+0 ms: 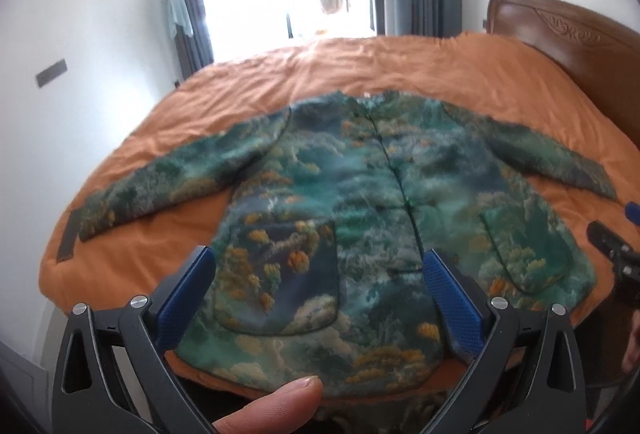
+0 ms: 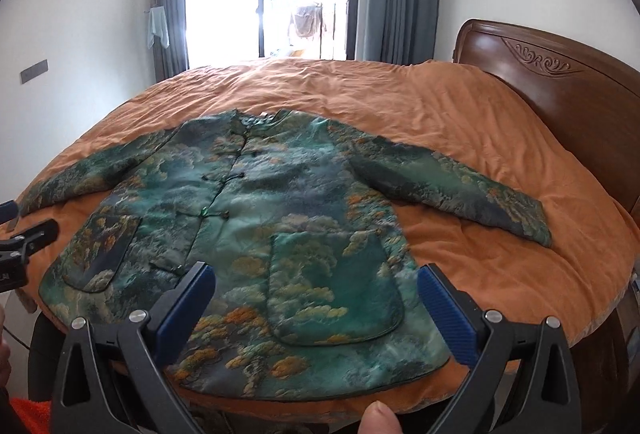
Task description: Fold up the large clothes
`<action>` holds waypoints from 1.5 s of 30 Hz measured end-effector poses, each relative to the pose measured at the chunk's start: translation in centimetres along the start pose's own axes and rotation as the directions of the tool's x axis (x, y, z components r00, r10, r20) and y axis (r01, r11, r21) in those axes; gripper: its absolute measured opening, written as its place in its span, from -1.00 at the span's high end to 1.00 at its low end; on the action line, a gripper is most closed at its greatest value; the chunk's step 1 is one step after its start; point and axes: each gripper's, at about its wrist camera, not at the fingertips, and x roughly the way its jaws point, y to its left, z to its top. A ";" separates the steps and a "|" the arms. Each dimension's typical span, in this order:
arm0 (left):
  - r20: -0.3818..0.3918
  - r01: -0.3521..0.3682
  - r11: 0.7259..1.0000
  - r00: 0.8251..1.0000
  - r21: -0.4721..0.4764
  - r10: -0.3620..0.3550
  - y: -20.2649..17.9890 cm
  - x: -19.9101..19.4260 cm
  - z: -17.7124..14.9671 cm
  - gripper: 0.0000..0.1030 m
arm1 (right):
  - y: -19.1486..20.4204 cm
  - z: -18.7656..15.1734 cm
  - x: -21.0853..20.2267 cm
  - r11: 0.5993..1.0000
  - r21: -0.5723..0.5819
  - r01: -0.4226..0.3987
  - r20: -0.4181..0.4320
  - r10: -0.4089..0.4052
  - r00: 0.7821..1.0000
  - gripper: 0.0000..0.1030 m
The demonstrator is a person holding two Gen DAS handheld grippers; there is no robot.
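Bedroom, orange-covered bed (image 2: 460,122): the green patterned jacket (image 2: 256,234) lies flat, front up, sleeves spread, unfolded; left tool (image 1: 320,294) and right tool (image 2: 316,302) hover open and empty above its hem, so folding appears unstarted; next, grasp a sleeve or side edge.

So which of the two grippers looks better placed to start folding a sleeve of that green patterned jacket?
Neither clearly. The left gripper and right gripper both hang open over the hem of the green cloud-patterned jacket, flat on the orange bedspread. Left is nearer its own-side sleeve; right suits the other sleeve.
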 end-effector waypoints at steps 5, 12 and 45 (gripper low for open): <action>0.132 -0.141 0.988 0.983 0.071 0.131 -0.3 -0.7 2.0 -1.00 | -7.9 4.3 0.1 0.987 0.063 0.145 0.152 -0.153 0.976 -0.99; 0.029 0.002 1.000 1.000 -0.025 -0.001 0.6 0.5 2.8 -1.00 | -21.9 7.6 8.1 0.988 0.120 0.099 0.046 -0.105 0.993 -0.99; -0.108 0.090 0.996 0.990 -0.020 -0.091 -1.8 4.2 1.0 -0.99 | -16.9 20.7 15.4 0.803 0.524 -0.285 0.225 0.192 0.955 0.82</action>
